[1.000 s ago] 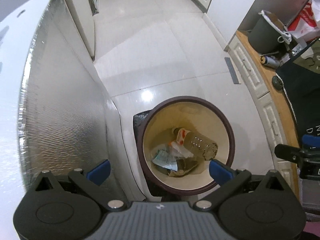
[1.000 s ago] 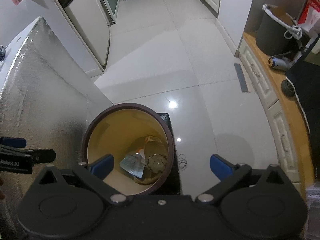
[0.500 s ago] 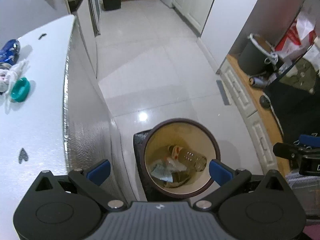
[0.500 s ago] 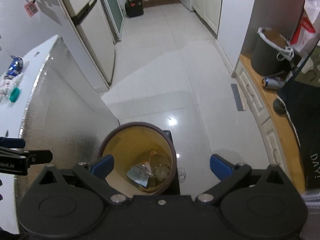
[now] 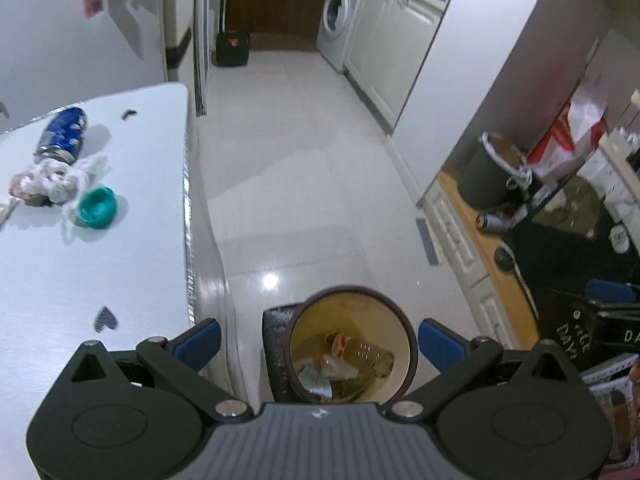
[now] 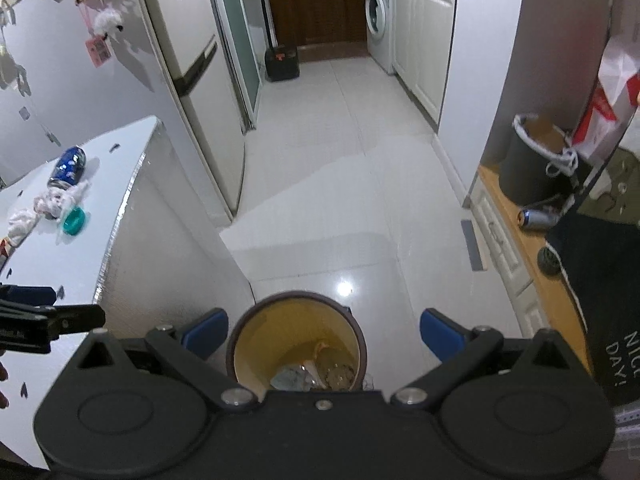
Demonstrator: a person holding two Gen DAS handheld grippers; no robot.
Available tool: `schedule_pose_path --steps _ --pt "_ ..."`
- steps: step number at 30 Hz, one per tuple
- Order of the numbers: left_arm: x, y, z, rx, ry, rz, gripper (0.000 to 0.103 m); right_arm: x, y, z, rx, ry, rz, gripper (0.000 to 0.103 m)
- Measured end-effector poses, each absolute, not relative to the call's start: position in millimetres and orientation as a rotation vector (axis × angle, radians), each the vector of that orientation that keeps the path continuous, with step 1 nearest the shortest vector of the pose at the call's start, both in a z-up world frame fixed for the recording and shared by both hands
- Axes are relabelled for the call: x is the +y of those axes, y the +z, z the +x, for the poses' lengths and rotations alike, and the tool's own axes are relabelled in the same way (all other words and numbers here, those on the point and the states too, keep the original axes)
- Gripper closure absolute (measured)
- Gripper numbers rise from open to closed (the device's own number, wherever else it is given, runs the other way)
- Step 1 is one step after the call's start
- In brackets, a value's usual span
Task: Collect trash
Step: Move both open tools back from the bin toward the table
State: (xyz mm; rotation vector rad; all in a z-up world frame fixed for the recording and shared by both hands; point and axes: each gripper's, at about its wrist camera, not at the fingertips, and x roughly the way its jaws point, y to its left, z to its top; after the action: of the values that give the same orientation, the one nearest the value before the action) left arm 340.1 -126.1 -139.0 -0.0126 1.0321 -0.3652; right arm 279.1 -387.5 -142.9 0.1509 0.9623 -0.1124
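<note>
We carry two matching hand-held tools. The left gripper (image 5: 318,344) has a ribbed grey housing with a small emblem, matte black linkage arms, two round black side discs, silver pivot screws and blue finger pads (image 5: 199,340). The right gripper (image 6: 323,338) has a smooth black housing with a centre screw, the same discs, silver pivots and blue finger pads (image 6: 439,339).

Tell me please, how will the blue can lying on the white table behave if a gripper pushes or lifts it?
The blue can lies on its side on the white table, so a sideways push would probably roll it. Its top end looks crumpled, suggesting thin metal, likely empty and light. The crumpled tissue touching it may drag along.
</note>
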Motion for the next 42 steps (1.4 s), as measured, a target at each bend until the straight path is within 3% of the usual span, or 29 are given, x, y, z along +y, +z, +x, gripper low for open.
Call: schedule_pose_path --steps 19,42 --pt "13.6 -77.1 326.2 0.828 -0.267 -0.096 0.0 -275.1 -86.6 277.1 0.799 -0.103 0.118 0.0" --pt "211.0 -63.9 329.0 0.71 -0.104 -0.113 0.0 -89.3 -71.1 315.0 0.717 0.011 0.059 0.0"
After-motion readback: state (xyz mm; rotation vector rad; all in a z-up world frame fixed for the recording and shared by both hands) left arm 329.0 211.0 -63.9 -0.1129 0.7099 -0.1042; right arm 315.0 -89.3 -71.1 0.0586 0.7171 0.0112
